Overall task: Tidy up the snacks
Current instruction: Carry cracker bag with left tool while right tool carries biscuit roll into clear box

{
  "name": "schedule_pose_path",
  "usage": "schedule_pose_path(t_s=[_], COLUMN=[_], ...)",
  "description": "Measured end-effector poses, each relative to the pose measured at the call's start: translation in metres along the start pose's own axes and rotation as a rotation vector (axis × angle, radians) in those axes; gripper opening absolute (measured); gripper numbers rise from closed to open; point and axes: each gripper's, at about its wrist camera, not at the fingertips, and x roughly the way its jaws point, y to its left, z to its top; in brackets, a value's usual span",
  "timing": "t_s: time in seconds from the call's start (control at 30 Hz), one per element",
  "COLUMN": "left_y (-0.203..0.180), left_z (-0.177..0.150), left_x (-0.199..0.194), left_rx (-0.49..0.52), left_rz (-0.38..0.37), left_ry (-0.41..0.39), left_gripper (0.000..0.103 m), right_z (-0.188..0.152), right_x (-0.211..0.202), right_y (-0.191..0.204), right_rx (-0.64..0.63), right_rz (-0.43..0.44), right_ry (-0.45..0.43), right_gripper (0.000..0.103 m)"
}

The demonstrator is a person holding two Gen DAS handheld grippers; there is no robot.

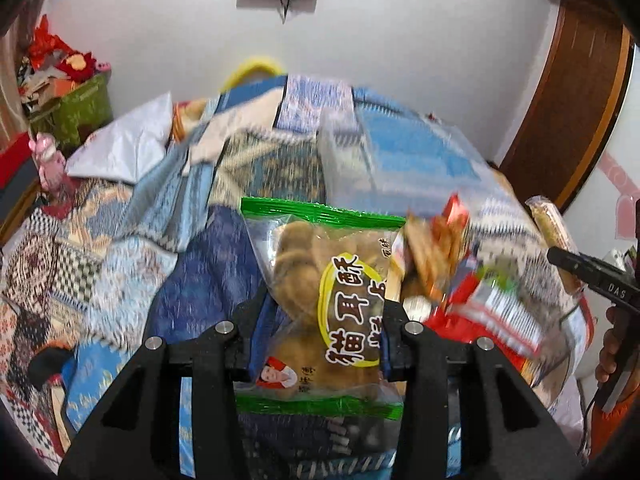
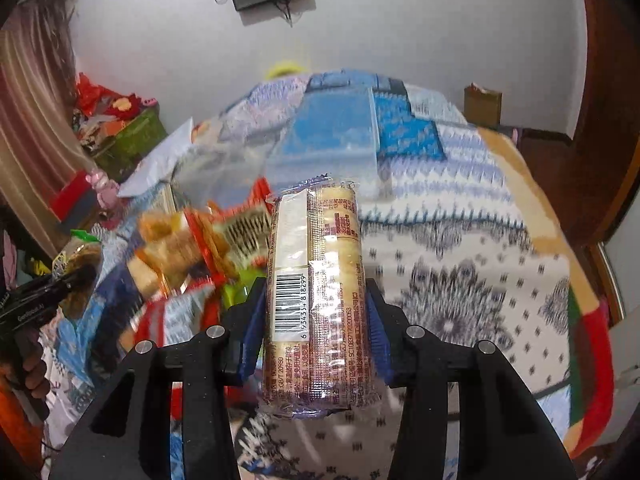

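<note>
A green-edged bag of brown snacks (image 1: 320,300) is clamped between the left tongs (image 1: 320,336), its lower edge hidden behind the tong frame. A long clear pack of biscuits (image 2: 316,300) is clamped upright between the right tongs (image 2: 316,336). Both packs are held above the patterned bedspread (image 2: 460,280). Left of the biscuit pack, a heap of snack packets (image 2: 200,252) is smeared by blur; single packets cannot be told apart. Beyond the biscuit pack, a clear plastic box (image 2: 332,140) is faintly made out.
</note>
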Motion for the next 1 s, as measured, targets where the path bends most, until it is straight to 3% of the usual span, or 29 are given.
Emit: schedule_pose_path(t_s=[0.13,0.5,1.0], left_y=[-0.003,-0.026,-0.049], left_z=[0.028,0.095,0.145], left_x=[0.003,0.029,0.123], left_rx=[-0.029,0.008,0.032], left_rz=[-0.028,-0.040,-0.038], left_ry=[-0.028,-0.088,0.003], left_gripper=[0.042,0.042,0.042], right_z=[0.021,0.068,0.119], right_x=[-0.002,0.010,0.079], right_y=[0.004,0.011,0.002], right_rx=[-0.018,-0.032,-0.031], right_rz=[0.000,0.020,0.009], right_ry=[-0.049,-0.129,-0.081], right_gripper=[0.042,0.042,0.042])
